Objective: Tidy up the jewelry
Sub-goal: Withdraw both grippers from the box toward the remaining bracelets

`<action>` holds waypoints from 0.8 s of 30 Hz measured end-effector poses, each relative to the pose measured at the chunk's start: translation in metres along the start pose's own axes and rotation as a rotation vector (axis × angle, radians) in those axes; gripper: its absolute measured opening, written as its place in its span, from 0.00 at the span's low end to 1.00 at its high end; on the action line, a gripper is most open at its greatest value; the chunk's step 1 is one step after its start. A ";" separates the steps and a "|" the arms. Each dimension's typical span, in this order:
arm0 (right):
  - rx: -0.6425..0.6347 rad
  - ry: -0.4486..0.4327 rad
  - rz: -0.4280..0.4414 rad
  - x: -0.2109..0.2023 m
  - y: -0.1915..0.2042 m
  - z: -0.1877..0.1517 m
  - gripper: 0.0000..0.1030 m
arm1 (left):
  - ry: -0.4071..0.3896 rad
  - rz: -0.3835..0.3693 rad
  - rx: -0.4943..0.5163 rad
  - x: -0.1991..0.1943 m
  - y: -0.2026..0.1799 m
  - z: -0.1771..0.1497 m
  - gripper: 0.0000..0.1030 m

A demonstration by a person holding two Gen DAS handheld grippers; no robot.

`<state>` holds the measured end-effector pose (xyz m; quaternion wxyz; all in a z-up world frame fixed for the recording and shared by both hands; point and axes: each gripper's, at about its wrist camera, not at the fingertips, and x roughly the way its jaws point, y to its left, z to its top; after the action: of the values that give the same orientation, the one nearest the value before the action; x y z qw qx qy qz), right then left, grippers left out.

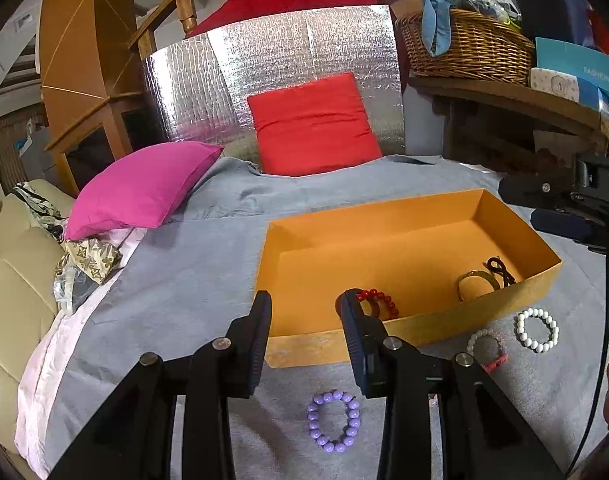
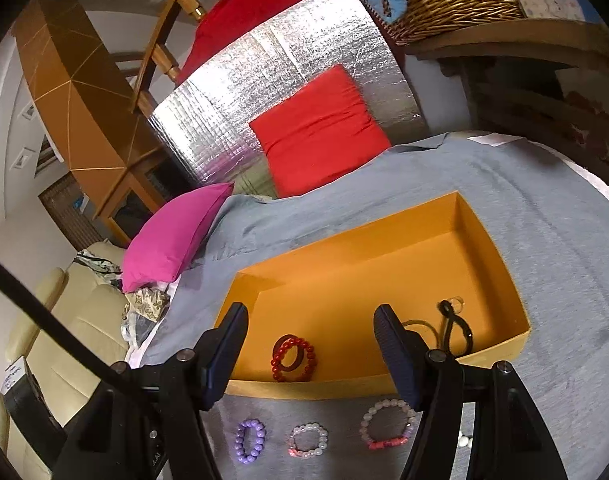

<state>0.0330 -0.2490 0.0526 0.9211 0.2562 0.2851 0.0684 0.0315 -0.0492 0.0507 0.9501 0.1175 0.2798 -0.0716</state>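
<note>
An open orange box (image 1: 404, 336) (image 2: 344, 390) lies on a grey blanket. Inside it are a red bead bracelet (image 1: 382, 300) (image 2: 293, 360), a gold bangle (image 1: 478, 280) and a black cord piece (image 1: 502, 270) (image 2: 456, 326). In front of the box lie a purple bead bracelet (image 1: 334, 420) (image 2: 249, 440), a pale pink-and-white bracelet (image 1: 488, 350) (image 2: 388, 424), a small pale bracelet (image 2: 309, 439) and a white bead bracelet (image 1: 537, 329). My left gripper (image 1: 306, 308) is open and empty above the box's near wall. My right gripper (image 2: 310, 324) is open and empty over the box.
A magenta pillow (image 1: 144, 188) and a red pillow (image 1: 312, 124) lie behind the box, against a silver foil panel (image 1: 272, 68). A wicker basket (image 1: 468, 48) stands on a shelf at right. A beige sofa (image 1: 16, 280) is at left.
</note>
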 end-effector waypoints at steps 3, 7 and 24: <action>-0.005 0.003 0.004 0.001 0.005 -0.002 0.67 | -0.003 0.003 -0.003 -0.002 0.002 0.000 0.36; -0.011 0.004 0.009 0.003 0.009 -0.003 0.67 | -0.005 0.006 -0.006 -0.004 0.005 -0.001 0.36; -0.027 0.004 0.001 -0.002 0.017 -0.008 0.67 | -0.009 -0.004 -0.021 -0.015 0.011 -0.006 0.36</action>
<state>0.0271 -0.2310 0.0563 0.9238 0.2436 0.2860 0.0734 0.0183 -0.0359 0.0560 0.9525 0.1065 0.2765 -0.0710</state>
